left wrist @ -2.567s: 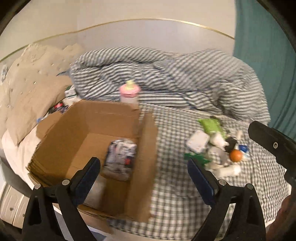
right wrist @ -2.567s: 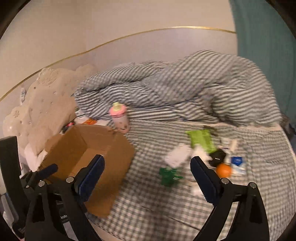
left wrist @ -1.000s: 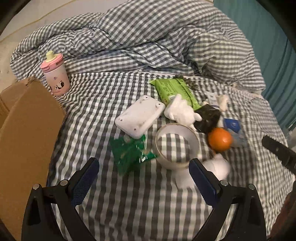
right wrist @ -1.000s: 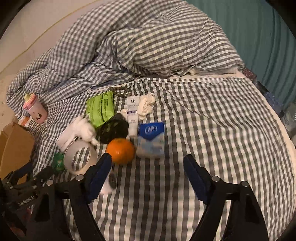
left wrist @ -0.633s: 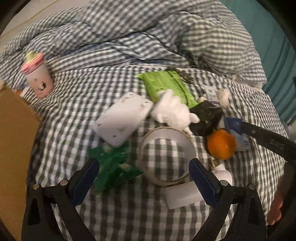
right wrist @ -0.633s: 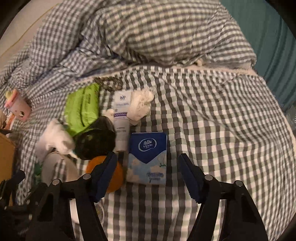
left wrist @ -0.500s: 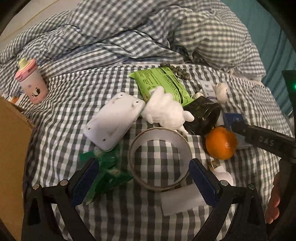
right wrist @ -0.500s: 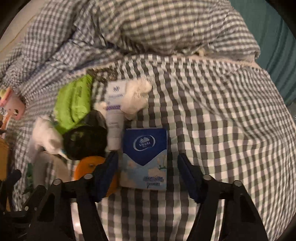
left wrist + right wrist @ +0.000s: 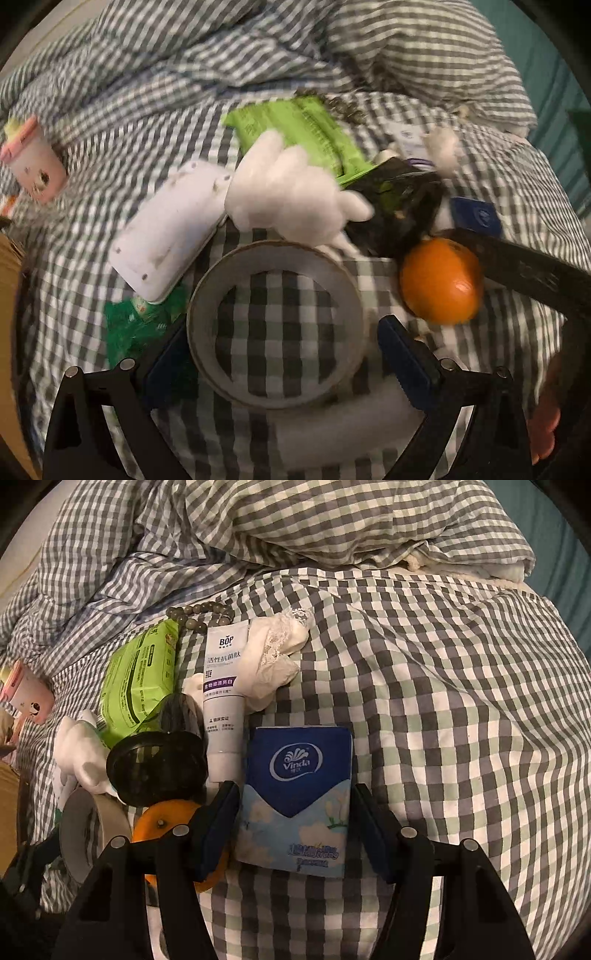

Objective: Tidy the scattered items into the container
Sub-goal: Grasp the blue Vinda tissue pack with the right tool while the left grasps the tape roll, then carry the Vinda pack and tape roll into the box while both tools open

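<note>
A blue tissue pack (image 9: 295, 801) lies flat on the checked bedspread (image 9: 461, 720). My right gripper (image 9: 295, 823) straddles it; its jaws are closing and both pads lie against the pack's side edges. In the left wrist view a grey tape roll (image 9: 275, 325) lies flat between the fingers of my left gripper (image 9: 280, 363), which is open and not pressing on it. An orange (image 9: 441, 282) sits right of the roll, with the right gripper's finger (image 9: 528, 273) beside it. A white plush toy (image 9: 288, 195) and a white case (image 9: 170, 229) lie just beyond the roll.
Also in the heap are a green wipes pack (image 9: 140, 679), a black jar (image 9: 157, 764), a tube (image 9: 221, 686), a lace cloth (image 9: 273, 664), beads (image 9: 199, 616) and a green wrapper (image 9: 136, 328). A pink cup (image 9: 31, 162) stands far left by the cardboard box edge (image 9: 5, 332). The rumpled duvet (image 9: 332, 528) rises behind.
Both grippers have come down closer to the heap. The right jaws have narrowed onto the tissue pack. The tape roll now sits between the left fingers.
</note>
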`<move>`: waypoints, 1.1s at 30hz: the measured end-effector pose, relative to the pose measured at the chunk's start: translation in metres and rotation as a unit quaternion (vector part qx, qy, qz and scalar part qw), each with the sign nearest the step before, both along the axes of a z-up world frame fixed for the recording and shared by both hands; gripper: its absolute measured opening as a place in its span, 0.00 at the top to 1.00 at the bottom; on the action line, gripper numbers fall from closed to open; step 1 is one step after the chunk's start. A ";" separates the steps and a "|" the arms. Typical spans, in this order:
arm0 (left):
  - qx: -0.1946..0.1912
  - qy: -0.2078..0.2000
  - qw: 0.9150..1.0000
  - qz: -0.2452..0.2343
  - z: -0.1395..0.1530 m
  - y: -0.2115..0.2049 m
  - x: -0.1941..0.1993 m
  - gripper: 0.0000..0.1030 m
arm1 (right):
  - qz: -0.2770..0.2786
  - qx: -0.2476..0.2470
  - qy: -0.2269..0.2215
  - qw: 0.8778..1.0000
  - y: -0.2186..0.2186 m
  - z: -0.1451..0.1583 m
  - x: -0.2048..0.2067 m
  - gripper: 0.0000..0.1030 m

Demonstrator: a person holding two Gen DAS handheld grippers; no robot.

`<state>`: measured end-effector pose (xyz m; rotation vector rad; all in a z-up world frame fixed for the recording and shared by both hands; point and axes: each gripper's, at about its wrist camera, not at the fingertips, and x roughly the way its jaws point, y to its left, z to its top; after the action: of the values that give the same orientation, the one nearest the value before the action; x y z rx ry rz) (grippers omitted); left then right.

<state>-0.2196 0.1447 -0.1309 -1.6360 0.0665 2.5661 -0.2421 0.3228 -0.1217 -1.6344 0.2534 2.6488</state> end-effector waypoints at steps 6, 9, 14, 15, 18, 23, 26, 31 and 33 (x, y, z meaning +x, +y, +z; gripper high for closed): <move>0.006 0.001 1.000 0.005 -0.005 -0.005 0.000 0.13 | 0.007 0.030 0.004 1.000 -0.004 0.001 0.004 0.50; 0.004 0.005 1.000 -0.002 0.002 -0.007 0.005 0.18 | 0.005 0.021 0.008 1.000 -0.002 0.008 0.012 0.51; 0.012 0.009 1.000 0.005 0.013 -0.011 0.013 0.19 | -0.001 0.008 0.031 0.999 -0.001 0.031 0.038 0.51; 0.011 0.013 1.000 0.005 0.017 -0.010 0.015 0.19 | 0.000 0.009 0.034 0.999 -0.002 0.035 0.042 0.51; 0.008 0.024 1.000 -0.003 0.026 -0.007 0.021 0.19 | -0.001 0.007 0.041 0.999 -0.003 0.045 0.053 0.51; 0.012 0.037 0.999 -0.009 0.041 -0.008 0.036 0.19 | -0.005 0.004 0.055 0.998 -0.003 0.059 0.071 0.51; 0.016 0.051 0.999 -0.009 0.058 -0.009 0.045 0.19 | -0.006 0.005 0.063 0.998 -0.005 0.069 0.082 0.51; 0.017 0.079 0.997 -0.009 0.091 -0.013 0.058 0.19 | 0.000 0.006 0.077 0.997 -0.012 0.089 0.096 0.51; 0.018 0.086 0.996 -0.010 0.101 -0.015 0.064 0.19 | 0.003 0.005 0.084 0.996 -0.015 0.098 0.103 0.51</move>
<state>-0.1555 0.1292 -0.0300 -1.3911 0.0494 2.6718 -0.1395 0.3076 -0.0235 -1.4126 0.2368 2.7895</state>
